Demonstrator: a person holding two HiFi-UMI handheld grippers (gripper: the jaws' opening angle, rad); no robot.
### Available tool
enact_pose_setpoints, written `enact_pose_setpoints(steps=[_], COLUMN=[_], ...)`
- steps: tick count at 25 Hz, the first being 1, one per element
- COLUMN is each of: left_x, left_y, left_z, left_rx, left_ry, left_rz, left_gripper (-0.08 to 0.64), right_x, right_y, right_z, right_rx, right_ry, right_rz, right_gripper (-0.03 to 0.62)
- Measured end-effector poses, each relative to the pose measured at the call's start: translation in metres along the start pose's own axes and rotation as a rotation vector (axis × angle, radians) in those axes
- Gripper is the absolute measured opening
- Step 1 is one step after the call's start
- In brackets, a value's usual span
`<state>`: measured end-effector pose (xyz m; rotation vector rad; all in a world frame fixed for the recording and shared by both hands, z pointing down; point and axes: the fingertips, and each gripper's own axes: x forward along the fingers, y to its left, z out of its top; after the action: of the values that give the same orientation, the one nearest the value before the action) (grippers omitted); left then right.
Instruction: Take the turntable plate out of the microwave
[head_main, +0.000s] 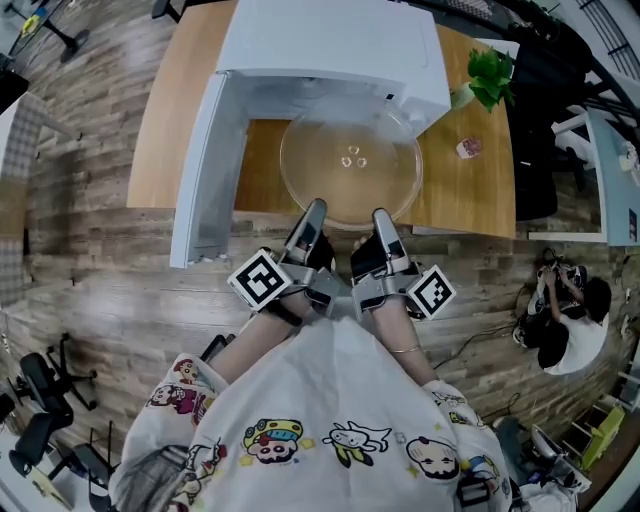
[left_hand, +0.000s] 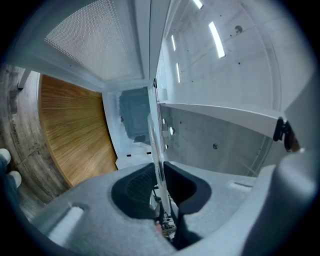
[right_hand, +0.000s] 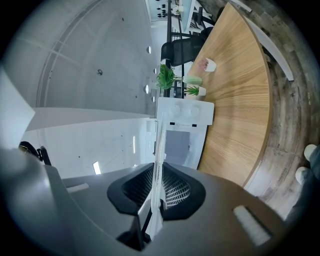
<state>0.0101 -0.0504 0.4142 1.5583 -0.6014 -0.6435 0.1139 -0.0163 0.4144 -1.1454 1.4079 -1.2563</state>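
Note:
The clear glass turntable plate (head_main: 350, 165) hangs level in front of the white microwave (head_main: 330, 45), its far part still under the microwave's opening. My left gripper (head_main: 313, 212) is shut on the plate's near rim, left of centre. My right gripper (head_main: 381, 218) is shut on the same rim, just to its right. In the left gripper view the plate (left_hand: 156, 145) shows edge-on, pinched between the dark pads of the left gripper (left_hand: 159, 172). In the right gripper view the plate's edge (right_hand: 159, 150) is likewise clamped by the right gripper (right_hand: 159, 192).
The microwave door (head_main: 205, 170) stands open to the left, past the edge of the wooden table (head_main: 160, 130). A green plant (head_main: 490, 75) and a small pink-and-white thing (head_main: 468, 148) sit on the table's right. A person (head_main: 565, 320) crouches on the floor at the right.

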Motion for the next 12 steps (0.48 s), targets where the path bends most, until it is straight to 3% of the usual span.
enact_pose_setpoints(steps=[12], left_x=[0.003], left_y=[-0.0021], left_z=[0.005], left_rx=[0.022], left_ry=[-0.006], left_rz=[-0.008], left_gripper=[0.051], right_x=[0.0068], right_y=[0.0047], right_z=[0.001], right_rx=[-0.013], right_ry=[0.01], right_rz=[0.01], right_gripper=[0.054])
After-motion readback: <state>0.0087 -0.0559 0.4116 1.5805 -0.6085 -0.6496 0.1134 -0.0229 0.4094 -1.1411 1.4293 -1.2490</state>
